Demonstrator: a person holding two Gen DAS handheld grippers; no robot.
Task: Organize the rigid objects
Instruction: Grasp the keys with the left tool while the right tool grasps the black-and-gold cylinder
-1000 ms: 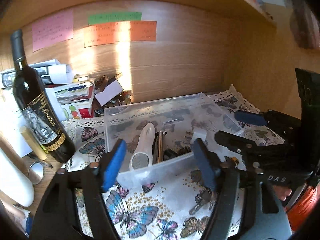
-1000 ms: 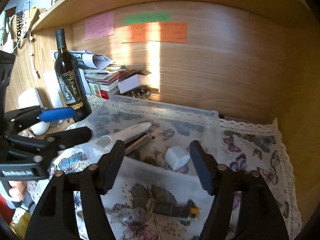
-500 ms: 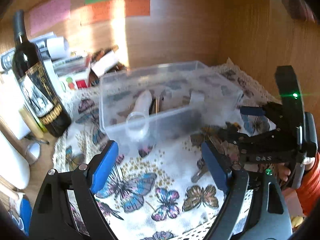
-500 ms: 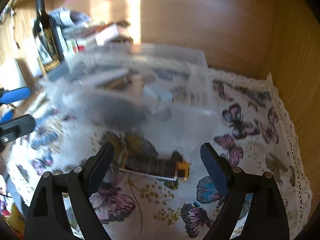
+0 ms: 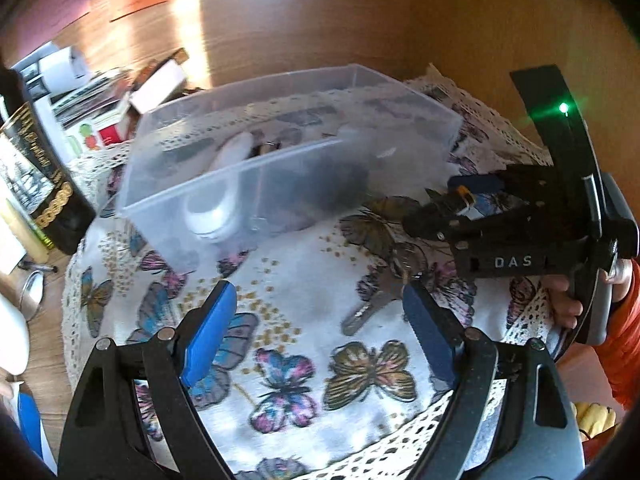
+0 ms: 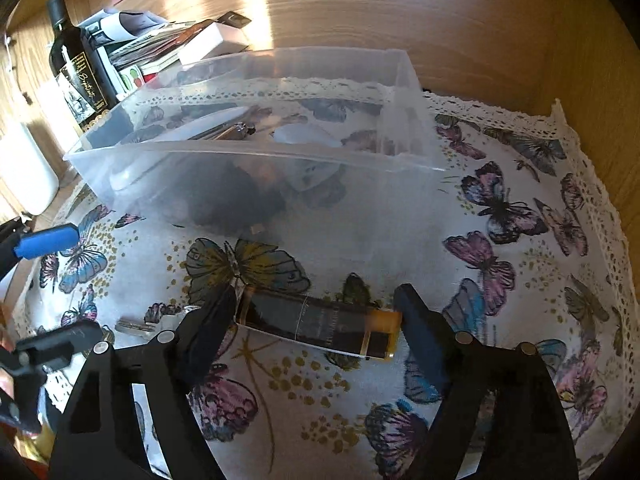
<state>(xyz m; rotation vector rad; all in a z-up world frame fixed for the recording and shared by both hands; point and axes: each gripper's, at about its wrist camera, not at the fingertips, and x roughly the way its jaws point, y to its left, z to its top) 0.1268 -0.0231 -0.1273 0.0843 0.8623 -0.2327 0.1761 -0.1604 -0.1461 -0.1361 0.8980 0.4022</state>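
Beyond both tongs, one clear plastic bin [image 6: 256,184] holds a white oblong piece [image 5: 224,184], a metal cylinder [image 6: 236,130] and perhaps a white block. Between the closing right gripper's [image 6: 314,318] pads, one dark tube [image 6: 316,322] lies crosswise, orange end rightward, seemingly ungripped. Left gripper [image 5: 316,320] gapes empty beside a key [image 5: 368,308].

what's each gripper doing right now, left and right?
Left gripper: open, nothing between its jaws, over the butterfly cloth.
Right gripper: jaws closing around the dark cylinder with the orange cap, which lies between them; firm grip not yet clear.
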